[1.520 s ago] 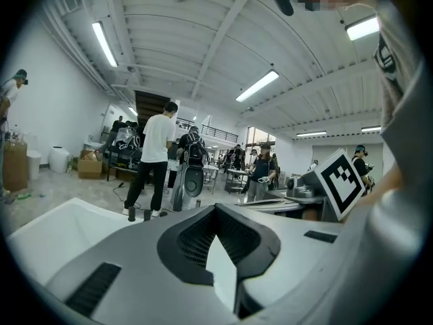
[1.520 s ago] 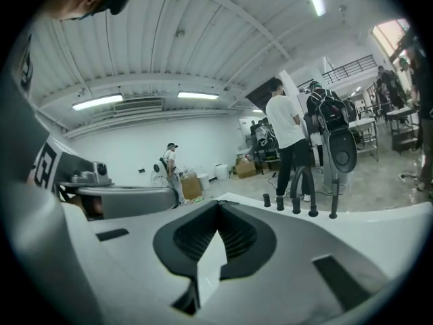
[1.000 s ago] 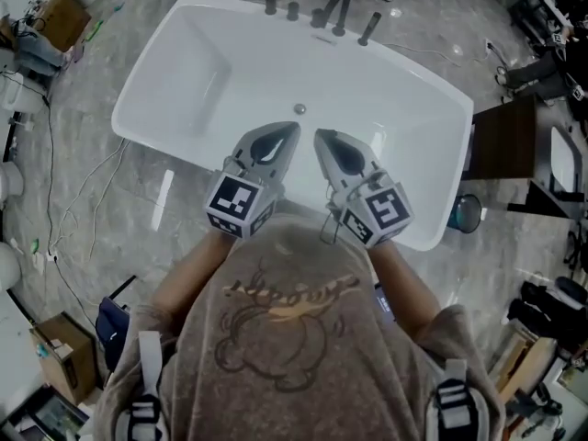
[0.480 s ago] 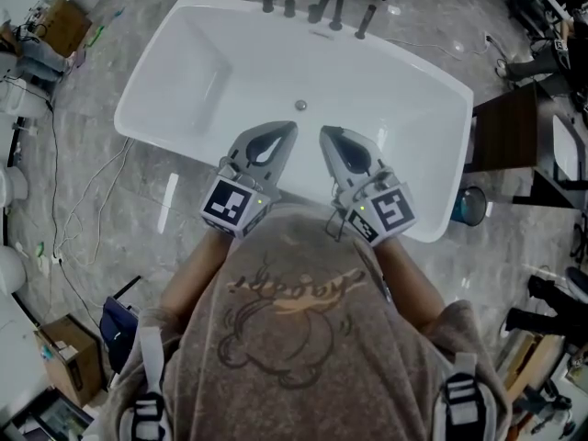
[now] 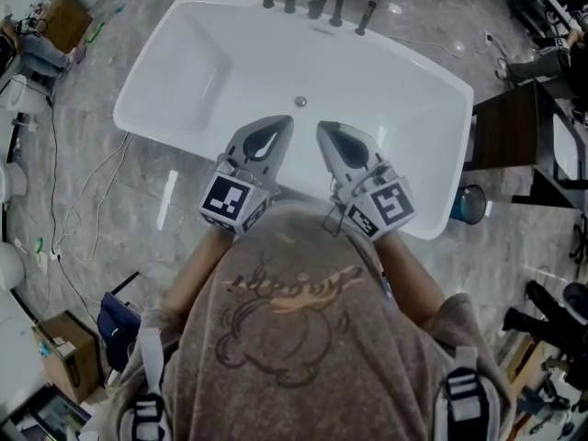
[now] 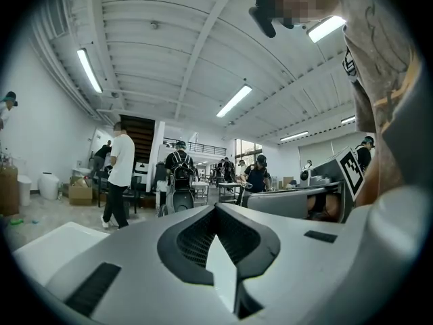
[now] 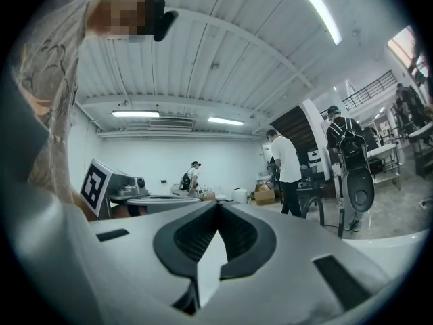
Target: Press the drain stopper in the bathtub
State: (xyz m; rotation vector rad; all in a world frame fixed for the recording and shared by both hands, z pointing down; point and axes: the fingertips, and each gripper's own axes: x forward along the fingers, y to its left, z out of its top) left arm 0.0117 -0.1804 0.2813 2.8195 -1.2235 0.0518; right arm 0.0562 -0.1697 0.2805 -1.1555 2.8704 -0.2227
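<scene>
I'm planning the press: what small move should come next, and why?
Probably reach the right gripper forward and down toward the drain stopper: it and the left gripper are shut, empty, at the bathtub's near rim, the stopper untouched ahead.

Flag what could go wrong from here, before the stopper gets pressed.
1. The drain stopper is small and lies on the tub floor beyond both shut tips. The left gripper or right gripper may miss it or skid on the glossy bathtub.
2. Both grippers hang close together over the near rim, so they could knock each other or the rim on the way down.
</scene>
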